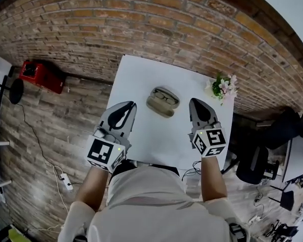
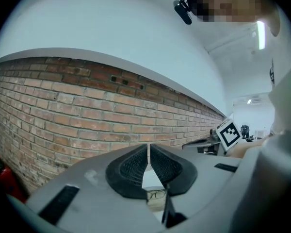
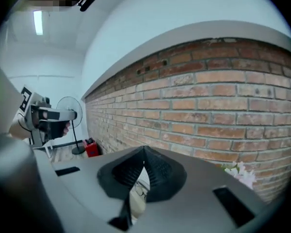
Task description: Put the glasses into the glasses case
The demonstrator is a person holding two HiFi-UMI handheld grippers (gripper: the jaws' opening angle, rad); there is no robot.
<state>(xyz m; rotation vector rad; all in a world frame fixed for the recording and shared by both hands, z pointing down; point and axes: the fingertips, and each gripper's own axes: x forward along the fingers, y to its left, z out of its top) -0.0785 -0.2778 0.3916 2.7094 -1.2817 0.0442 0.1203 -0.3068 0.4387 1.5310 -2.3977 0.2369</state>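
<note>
My left gripper and right gripper flanking glasses in the open glasses case, white table, flowers at its corner

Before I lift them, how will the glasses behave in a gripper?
The glasses have a thin dark frame, so they are probably light and easily bent. Their lenses look smooth, so likely slippery. They lie flat on the case, so rolling seems unlikely.

Left gripper, right gripper — both closed, empty, side by side
</note>
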